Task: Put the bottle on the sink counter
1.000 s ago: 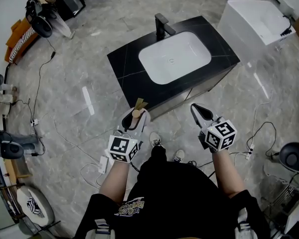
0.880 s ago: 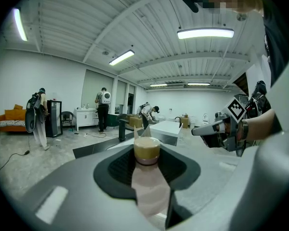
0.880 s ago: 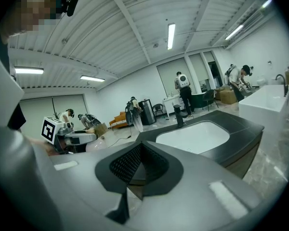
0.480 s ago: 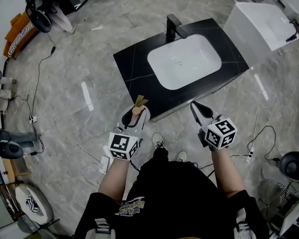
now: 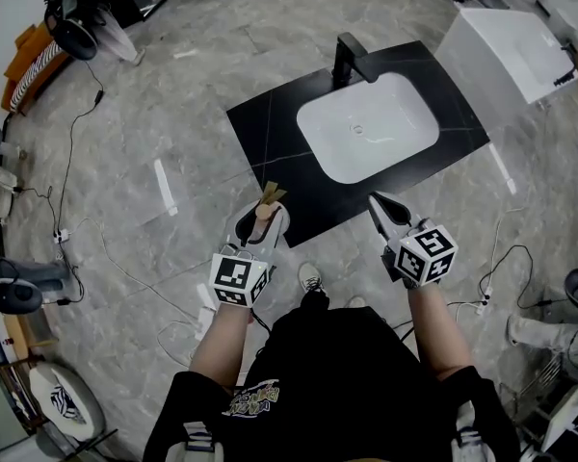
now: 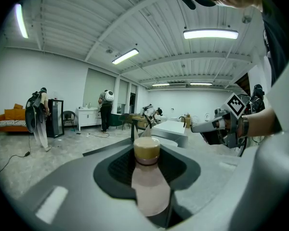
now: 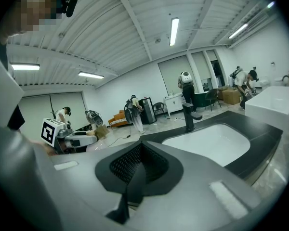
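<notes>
Clamped at the body between the jaws of the left tool [image 5: 261, 225]: a pale pink plastic bottle with a round tan cap [image 6: 148, 177], cap pointing outward along the jaws. Held in the air just at the near edge of the black stone desk [image 5: 270, 152], not resting on it. Set into that desk: a white rectangular basin [image 5: 368, 128], with a black faucet [image 5: 350, 58] at its far rim. Off to the right, level with the left one: the right tool [image 5: 387, 214], jaws pressed together, nothing between them. Beneath both: grey marble floor [image 5: 164, 85].
</notes>
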`<state>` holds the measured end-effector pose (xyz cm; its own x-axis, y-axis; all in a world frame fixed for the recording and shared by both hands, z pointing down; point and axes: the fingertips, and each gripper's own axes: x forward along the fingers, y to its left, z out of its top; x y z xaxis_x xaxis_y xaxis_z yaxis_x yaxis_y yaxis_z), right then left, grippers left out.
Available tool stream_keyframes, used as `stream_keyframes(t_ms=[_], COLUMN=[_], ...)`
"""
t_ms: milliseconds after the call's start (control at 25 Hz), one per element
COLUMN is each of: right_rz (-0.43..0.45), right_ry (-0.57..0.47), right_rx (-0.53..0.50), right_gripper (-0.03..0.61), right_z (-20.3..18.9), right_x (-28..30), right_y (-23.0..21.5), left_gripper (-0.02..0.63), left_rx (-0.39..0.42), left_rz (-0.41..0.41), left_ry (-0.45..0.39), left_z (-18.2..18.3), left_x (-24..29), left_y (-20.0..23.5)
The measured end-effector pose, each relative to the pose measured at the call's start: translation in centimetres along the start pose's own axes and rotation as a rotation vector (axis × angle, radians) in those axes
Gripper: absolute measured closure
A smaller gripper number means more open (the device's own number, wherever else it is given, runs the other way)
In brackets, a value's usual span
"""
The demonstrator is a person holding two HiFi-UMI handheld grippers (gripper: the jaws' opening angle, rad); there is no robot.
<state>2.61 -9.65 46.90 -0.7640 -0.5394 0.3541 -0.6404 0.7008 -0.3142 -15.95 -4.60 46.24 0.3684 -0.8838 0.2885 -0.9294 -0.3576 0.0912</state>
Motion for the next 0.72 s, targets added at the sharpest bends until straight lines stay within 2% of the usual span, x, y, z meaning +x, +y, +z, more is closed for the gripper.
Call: stream_keyframes(t_ms=[400, 720], right_rz=[0.017, 0.061], right_ry=[0.001, 0.009], right_rx=[-0.029, -0.061], right_gripper=[0.551, 0.551], right_z=[1.4, 3.2], right_x=[3.3, 5.0], right_y=[1.6, 1.3], left_gripper=[0.489, 0.489], left_rx=[0.003, -0.005], left_rz=[0.005, 0.033], left_ry=[-0.016, -0.019], left_z=[0.5, 1.0], left_x=[0.2, 0.7], left_y=[3.0, 3.7])
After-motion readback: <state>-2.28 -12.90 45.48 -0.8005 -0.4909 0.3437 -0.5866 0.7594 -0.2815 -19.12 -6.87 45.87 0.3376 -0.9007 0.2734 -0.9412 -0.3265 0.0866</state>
